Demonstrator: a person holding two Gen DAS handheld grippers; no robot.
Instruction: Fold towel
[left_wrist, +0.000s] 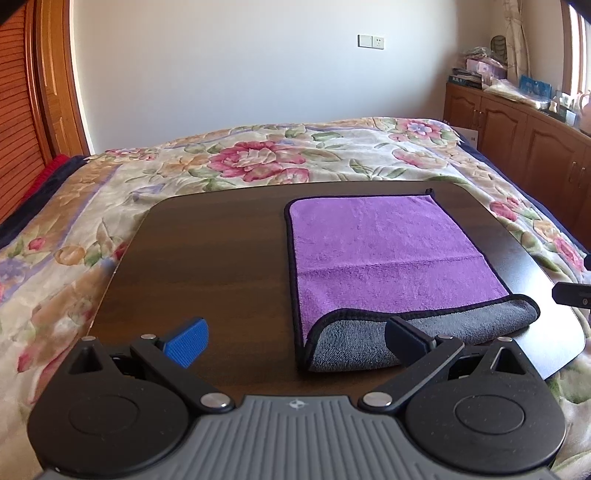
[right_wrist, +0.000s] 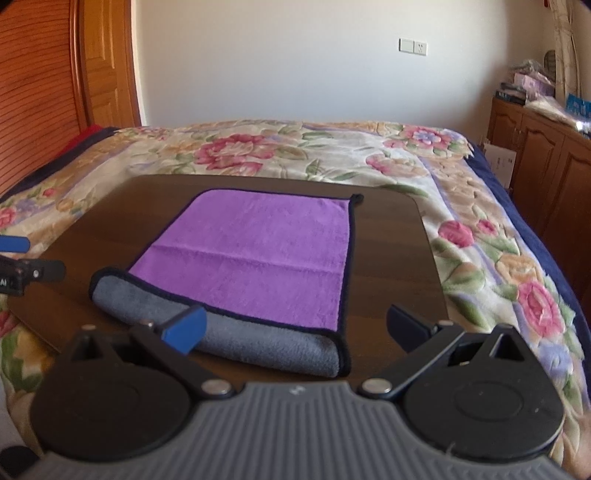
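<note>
A purple towel (left_wrist: 388, 251) with a grey underside and dark trim lies flat on a dark wooden table (left_wrist: 207, 258). Its near edge is turned up, showing a grey strip (left_wrist: 369, 339). My left gripper (left_wrist: 295, 339) is open and empty, just in front of the towel's near left corner. In the right wrist view the towel (right_wrist: 266, 251) lies ahead with its grey fold (right_wrist: 258, 343) nearest. My right gripper (right_wrist: 295, 332) is open and empty, in front of the towel's near right corner. Each gripper shows at the edge of the other's view.
The table stands on a bed with a floral blanket (left_wrist: 258, 155). Wooden cabinets (left_wrist: 517, 147) with clutter on top stand at the right. A wooden door (right_wrist: 48, 92) is at the left, a white wall behind.
</note>
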